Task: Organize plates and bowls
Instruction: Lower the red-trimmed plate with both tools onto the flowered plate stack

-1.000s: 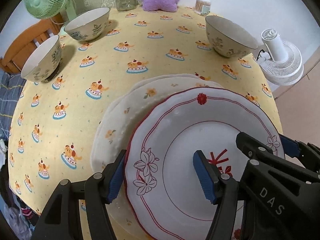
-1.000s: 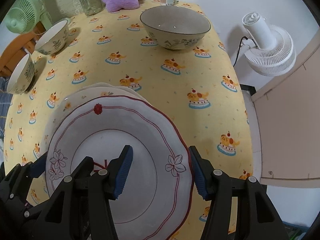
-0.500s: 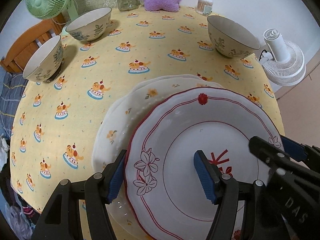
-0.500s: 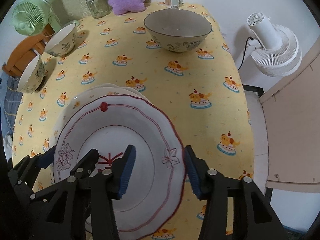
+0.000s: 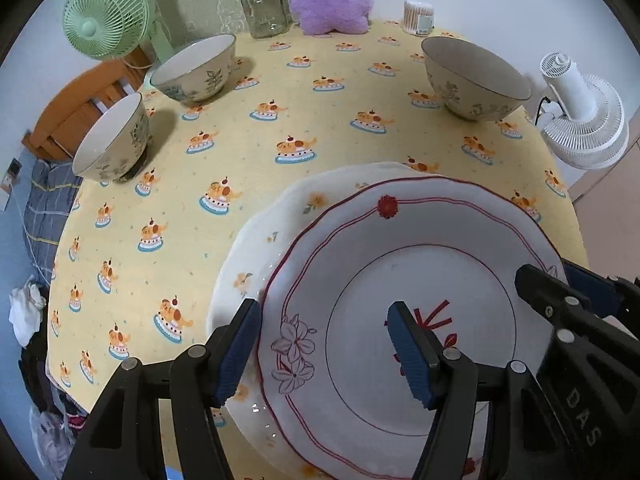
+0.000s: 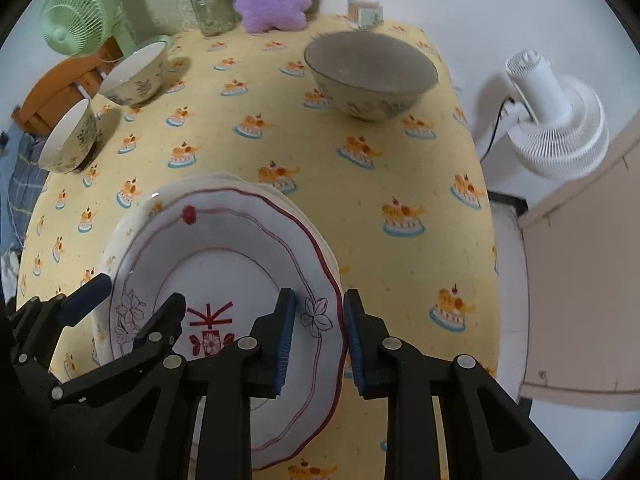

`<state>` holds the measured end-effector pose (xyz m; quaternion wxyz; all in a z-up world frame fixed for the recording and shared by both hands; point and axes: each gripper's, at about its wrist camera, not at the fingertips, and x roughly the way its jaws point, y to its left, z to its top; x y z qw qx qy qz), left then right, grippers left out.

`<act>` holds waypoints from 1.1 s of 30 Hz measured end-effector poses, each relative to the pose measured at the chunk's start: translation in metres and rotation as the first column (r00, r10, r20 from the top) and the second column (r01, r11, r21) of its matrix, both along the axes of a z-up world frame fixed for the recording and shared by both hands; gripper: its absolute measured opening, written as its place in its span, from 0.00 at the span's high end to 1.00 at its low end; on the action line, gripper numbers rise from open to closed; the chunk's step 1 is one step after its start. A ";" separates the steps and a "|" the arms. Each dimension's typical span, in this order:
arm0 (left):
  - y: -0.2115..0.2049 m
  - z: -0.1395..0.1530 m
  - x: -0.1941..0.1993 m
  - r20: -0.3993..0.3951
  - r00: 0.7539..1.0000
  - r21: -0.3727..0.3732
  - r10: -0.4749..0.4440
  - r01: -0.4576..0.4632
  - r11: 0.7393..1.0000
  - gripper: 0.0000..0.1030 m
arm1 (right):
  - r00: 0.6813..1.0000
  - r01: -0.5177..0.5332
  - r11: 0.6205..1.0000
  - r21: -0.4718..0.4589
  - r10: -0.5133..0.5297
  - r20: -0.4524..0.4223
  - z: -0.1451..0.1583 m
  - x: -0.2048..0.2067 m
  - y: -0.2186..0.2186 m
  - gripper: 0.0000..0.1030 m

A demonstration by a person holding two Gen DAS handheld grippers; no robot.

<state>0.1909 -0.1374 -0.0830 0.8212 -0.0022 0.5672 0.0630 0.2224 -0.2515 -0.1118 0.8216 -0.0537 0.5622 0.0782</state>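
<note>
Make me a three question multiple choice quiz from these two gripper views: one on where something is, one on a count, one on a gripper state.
1. What does the red-rimmed plate rest on?
A. the flower plate
B. a bowl
C. bare tablecloth

2. How many bowls stand on the table?
A. two
B. three
C. five

3. How does the right gripper stand?
A. clear of all dishes
B. inside a bowl
C. astride the plate's edge

Answers:
1 A, the flower plate shows beneath it.
2 B, two bowls at far left, one at far right.
3 C, a finger sits on each side of the rim.
</note>
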 end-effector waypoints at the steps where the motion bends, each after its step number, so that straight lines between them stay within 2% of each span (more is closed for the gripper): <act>1: 0.002 0.000 0.000 0.000 1.000 -0.002 0.010 -0.010 1.000 0.34 | 1.000 0.005 1.000 -0.001 -0.005 -0.012 -0.003 0.003 0.000 0.73; 12: 0.022 0.002 -0.001 -0.003 0.997 -0.005 0.079 -0.079 0.997 0.33 | 0.999 -0.048 0.999 0.007 0.048 -0.014 -0.006 0.010 0.019 0.72; 15: 0.029 0.000 0.000 -0.011 0.995 -0.028 0.095 -0.095 0.995 0.33 | 0.999 -0.046 0.999 -0.006 0.046 -0.016 -0.009 0.013 0.023 0.70; 33: 0.030 -0.002 0.000 -0.008 0.998 -0.011 0.064 -0.064 0.998 0.31 | 0.999 -0.033 0.996 -0.085 0.035 0.026 -0.015 0.010 0.031 0.65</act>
